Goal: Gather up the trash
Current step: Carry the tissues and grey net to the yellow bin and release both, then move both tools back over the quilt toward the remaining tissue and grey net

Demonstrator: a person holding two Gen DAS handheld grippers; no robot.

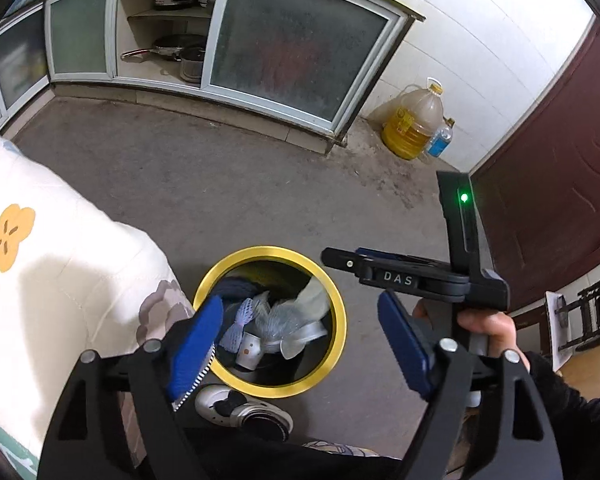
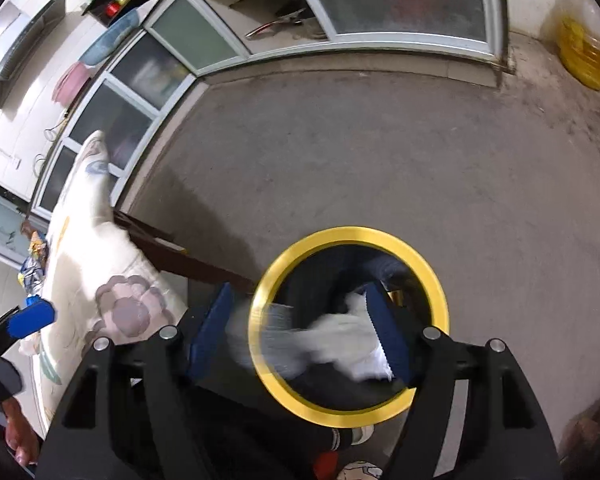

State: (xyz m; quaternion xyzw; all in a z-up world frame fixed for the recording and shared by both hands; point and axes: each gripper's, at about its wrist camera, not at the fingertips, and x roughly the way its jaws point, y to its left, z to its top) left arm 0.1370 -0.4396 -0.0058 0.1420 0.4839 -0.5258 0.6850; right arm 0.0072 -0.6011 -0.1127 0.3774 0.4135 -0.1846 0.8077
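**A:** What sits closest to the lens on the left side?

**B:** The left gripper (image 1: 300, 336), its blue pads spread wide with nothing between them. It hangs right above the yellow-rimmed bin (image 1: 342, 320), which stands on the grey floor (image 1: 220, 184) beside a cloth-covered table (image 1: 60, 264).

**A:** And the trash?

**B:** Inside the bin: a small paper cup (image 1: 249, 354), pale mesh fruit wraps (image 1: 240, 320), and a crumpled white tissue (image 1: 314, 296) at the upper right of the pile, together with a clear plastic piece (image 1: 300, 340).

**A:** The right gripper?

**B:** In its own view the right gripper (image 2: 300, 332) is also over the bin (image 2: 440, 300), jaws apart. The white tissue (image 2: 352, 340) and a ribbed clear plastic piece (image 2: 276, 332) show blurred between the fingers; the tissue lies against the right-hand pad (image 2: 392, 336), but the pads are not clamped on it. Whether it has dropped clear I cannot tell.

**A:** What does one camera catch that the other misses?

**B:** The left view shows the right gripper from outside (image 1: 420, 276), with the hand (image 1: 488, 328) around its handle, a white shoe (image 1: 240, 410) by the bin, and an oil jug (image 1: 414, 124) with a small bottle (image 1: 440, 140) near the dark red door (image 1: 548, 184). The right view shows a blue pad of the left gripper (image 2: 34, 318) at its left edge, plus basins (image 2: 100, 52) on the counter above the glass-fronted cabinets (image 2: 148, 80).
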